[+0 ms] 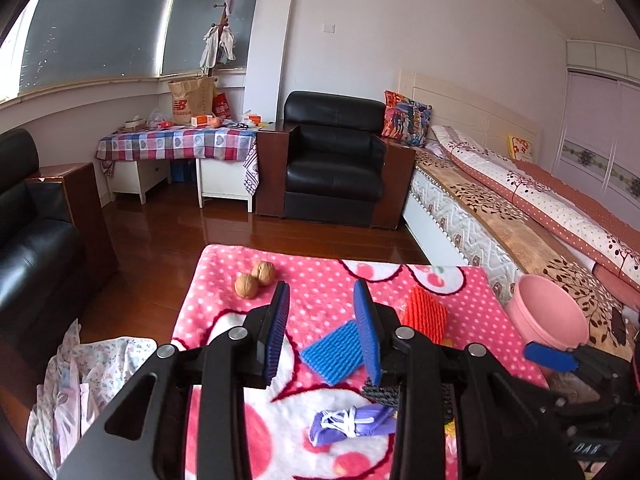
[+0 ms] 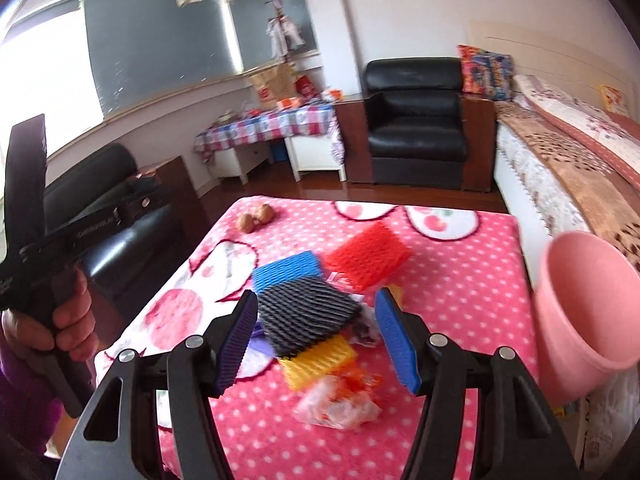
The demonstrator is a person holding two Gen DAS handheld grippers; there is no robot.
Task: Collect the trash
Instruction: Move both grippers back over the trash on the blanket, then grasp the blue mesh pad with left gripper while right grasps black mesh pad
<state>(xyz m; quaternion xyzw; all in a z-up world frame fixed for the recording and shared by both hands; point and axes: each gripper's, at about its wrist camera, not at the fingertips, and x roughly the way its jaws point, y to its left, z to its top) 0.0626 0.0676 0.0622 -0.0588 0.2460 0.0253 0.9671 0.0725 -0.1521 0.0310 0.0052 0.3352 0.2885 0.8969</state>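
Foam-net trash lies on a pink dotted blanket [image 1: 320, 280]: a blue net [image 1: 334, 350], a red net [image 1: 426, 314], a black net [image 2: 312, 314], a yellow net [image 2: 320, 364] and a crumpled clear wrapper [image 2: 340, 404]. A purple toy shoe [image 1: 348, 424] lies near the front. A pink bin [image 2: 588, 300] stands at the blanket's right edge; it also shows in the left wrist view [image 1: 548, 308]. My left gripper [image 1: 322, 328] is open and empty above the blue net. My right gripper [image 2: 318, 342] is open and empty over the black and yellow nets.
Two walnuts [image 1: 254, 278] lie at the blanket's far left. A bed [image 1: 520, 200] runs along the right. A black armchair [image 1: 336, 164] and a checked table [image 1: 176, 144] stand at the back. A black sofa [image 1: 32, 248] is left. Clothes [image 1: 80, 392] lie front left.
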